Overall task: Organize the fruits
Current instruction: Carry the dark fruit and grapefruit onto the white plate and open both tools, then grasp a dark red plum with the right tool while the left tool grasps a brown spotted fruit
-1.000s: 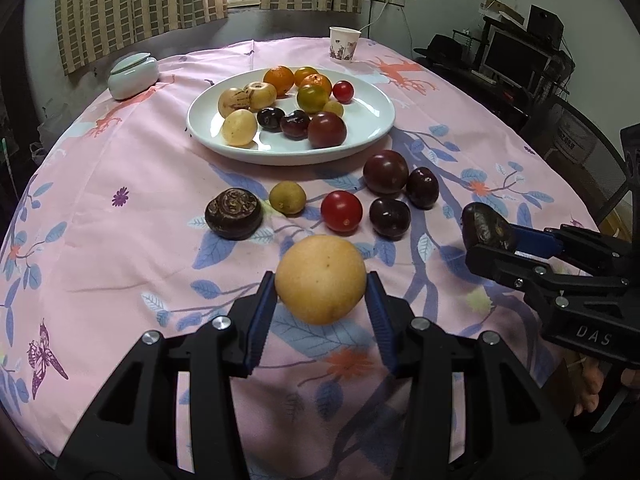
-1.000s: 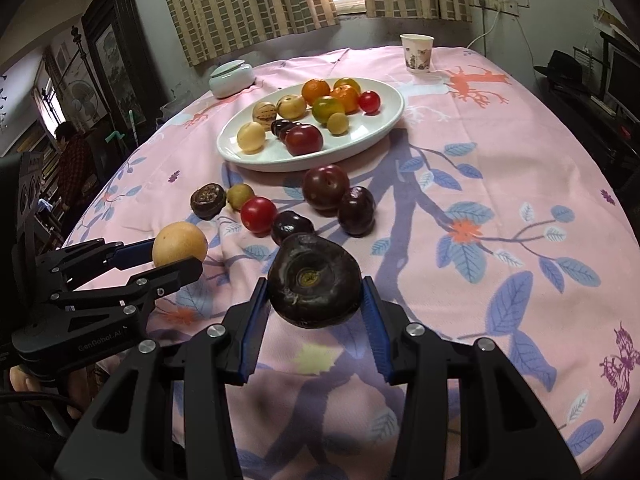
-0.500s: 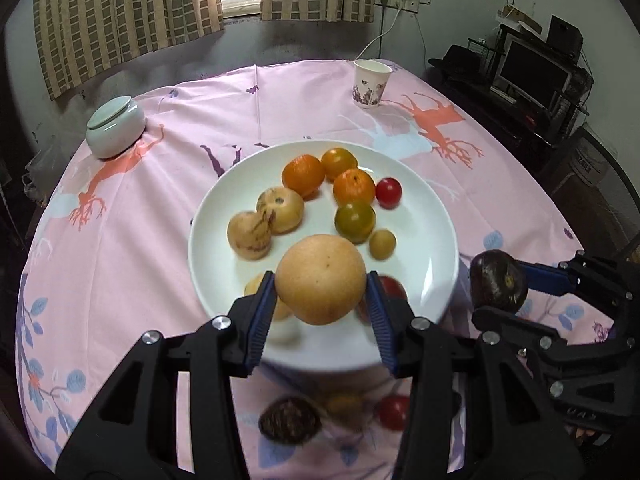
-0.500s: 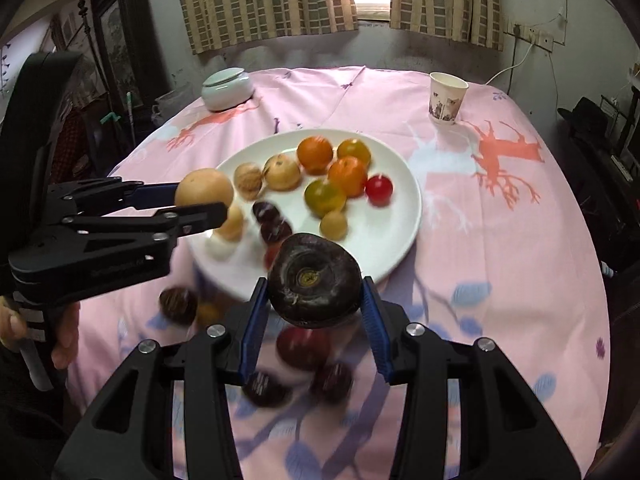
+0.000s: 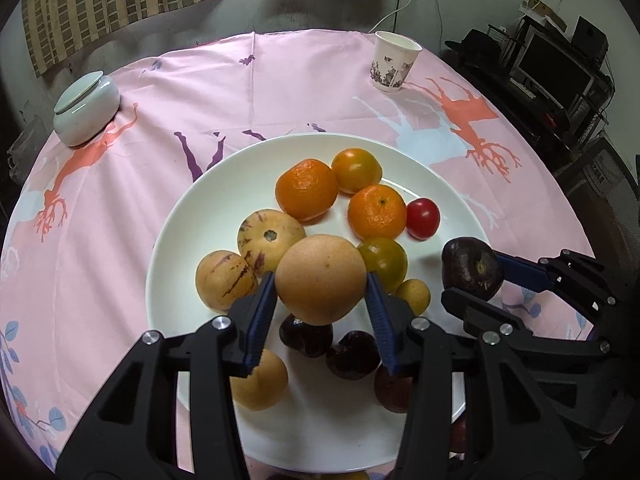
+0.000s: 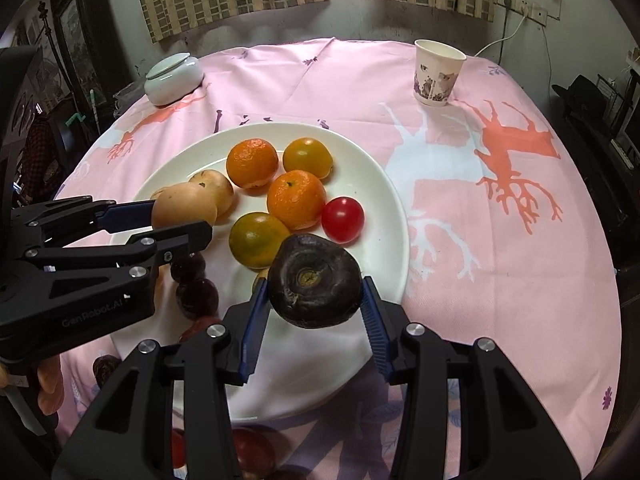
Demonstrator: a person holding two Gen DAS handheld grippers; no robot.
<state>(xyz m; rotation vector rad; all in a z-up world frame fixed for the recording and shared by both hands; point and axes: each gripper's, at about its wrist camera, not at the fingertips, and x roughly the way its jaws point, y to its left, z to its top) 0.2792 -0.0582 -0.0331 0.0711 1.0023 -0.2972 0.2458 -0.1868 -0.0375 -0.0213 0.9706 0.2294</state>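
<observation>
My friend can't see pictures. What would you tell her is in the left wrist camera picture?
The left gripper holds a round yellow fruit above a white plate of oranges, small tomatoes and other fruit. At the right, the right gripper holds a dark purple fruit. The plate sits on a pink tablecloth with a paper cup and a small lidded jar behind it.

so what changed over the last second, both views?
Both tools carried their fruit from over the loose fruit on the cloth to above the white plate. The left tool still grips the tan round fruit; the right tool still grips the dark purple fruit. Nothing was released. Plate fruit, paper cup and lidded jar are unmoved.
</observation>
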